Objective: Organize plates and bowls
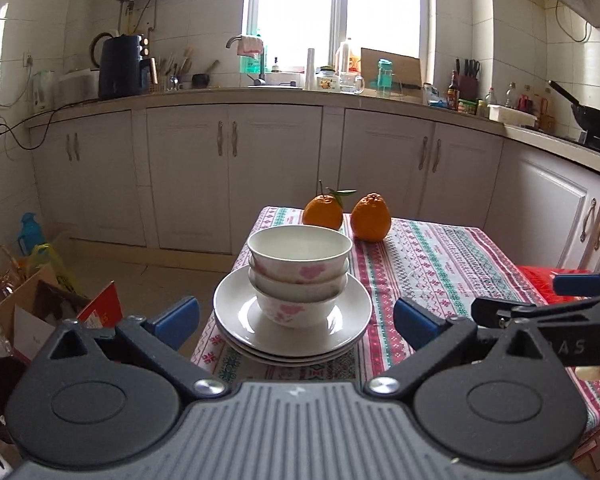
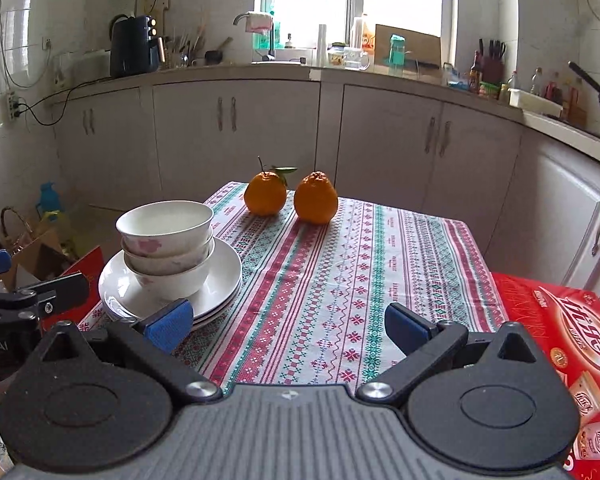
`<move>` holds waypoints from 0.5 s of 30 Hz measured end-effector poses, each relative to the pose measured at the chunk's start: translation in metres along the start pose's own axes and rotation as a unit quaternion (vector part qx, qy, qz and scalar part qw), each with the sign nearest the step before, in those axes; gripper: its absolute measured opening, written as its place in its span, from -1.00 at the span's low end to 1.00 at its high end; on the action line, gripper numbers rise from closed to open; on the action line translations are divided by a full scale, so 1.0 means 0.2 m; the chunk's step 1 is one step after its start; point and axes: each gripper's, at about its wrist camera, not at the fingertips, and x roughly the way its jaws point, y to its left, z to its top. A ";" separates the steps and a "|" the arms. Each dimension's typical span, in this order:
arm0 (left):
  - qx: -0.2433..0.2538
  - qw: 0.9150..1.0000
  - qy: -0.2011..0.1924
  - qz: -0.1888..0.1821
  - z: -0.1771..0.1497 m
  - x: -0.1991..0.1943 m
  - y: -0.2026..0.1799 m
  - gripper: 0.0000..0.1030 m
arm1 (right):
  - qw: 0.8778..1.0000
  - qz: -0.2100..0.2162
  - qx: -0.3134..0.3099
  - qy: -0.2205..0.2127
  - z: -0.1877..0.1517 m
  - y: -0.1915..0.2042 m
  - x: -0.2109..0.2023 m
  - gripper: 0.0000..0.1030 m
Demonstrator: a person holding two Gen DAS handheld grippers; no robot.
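On striped tablecloth (image 2: 360, 264): three nested bowls (image 1: 300, 276) atop three stacked plates (image 1: 236, 312), two oranges (image 2: 315, 198); both grippers' jaws spread.

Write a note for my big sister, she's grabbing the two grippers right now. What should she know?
Left gripper: open, empty, facing the stack.
Right gripper: open, empty, over the tablecloth beside the stack.
Three bowls sit nested on the stacked plates at the table's near left corner.
Two oranges stand behind them.
Stacking looks done. No loose dishes in view; at most, move the stack if it belongs elsewhere.
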 end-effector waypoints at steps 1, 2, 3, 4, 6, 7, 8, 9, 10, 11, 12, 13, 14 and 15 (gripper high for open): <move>0.002 1.000 0.000 0.002 0.00 -0.01 -0.01 0.99 | 1.000 0.002 0.002 -0.002 -0.01 0.00 -0.01 1.00; 0.004 1.000 0.000 0.005 -0.01 -0.02 -0.01 0.99 | 1.000 0.003 0.003 -0.003 -0.01 0.00 -0.02 1.00; 0.006 1.000 0.000 0.007 -0.01 -0.02 -0.02 0.99 | 1.000 0.002 0.002 -0.003 -0.02 0.00 -0.03 1.00; 0.006 1.000 0.001 0.009 -0.01 -0.03 -0.03 0.99 | 1.000 0.000 0.002 -0.003 -0.02 0.00 -0.03 1.00; 0.007 1.000 -0.001 0.012 -0.01 -0.04 -0.04 0.99 | 1.000 -0.003 0.002 -0.004 -0.03 0.01 -0.04 1.00; 0.005 1.000 -0.001 0.014 -0.02 -0.04 -0.04 0.99 | 1.000 -0.005 0.002 -0.005 -0.03 0.01 -0.04 1.00; 0.005 1.000 0.000 0.017 -0.02 -0.04 -0.04 0.99 | 1.000 -0.007 0.002 -0.006 -0.03 0.01 -0.05 1.00; 0.008 1.000 0.001 0.016 -0.02 -0.04 -0.05 0.99 | 1.000 -0.011 0.001 -0.006 -0.03 0.01 -0.05 1.00; 0.008 1.000 0.004 0.016 -0.02 -0.04 -0.05 0.99 | 1.000 -0.013 -0.001 -0.007 -0.04 0.01 -0.05 1.00; 0.006 1.000 0.005 0.017 -0.03 -0.04 -0.05 0.99 | 1.000 -0.014 -0.001 -0.008 -0.04 0.01 -0.06 1.00; 0.005 1.000 0.006 0.016 -0.02 -0.04 -0.05 0.99 | 1.000 -0.015 -0.001 -0.009 -0.04 0.01 -0.06 1.00; 0.003 1.000 0.007 0.015 -0.02 -0.04 -0.04 0.99 | 1.000 -0.016 0.000 -0.009 -0.04 0.01 -0.06 1.00; 0.000 1.000 0.008 0.015 -0.02 -0.04 -0.04 0.99 | 1.000 -0.015 0.001 -0.010 -0.04 0.01 -0.06 1.00; -0.001 1.000 0.008 0.014 -0.03 -0.04 -0.04 0.99 | 1.000 -0.016 0.001 -0.010 -0.04 0.01 -0.06 1.00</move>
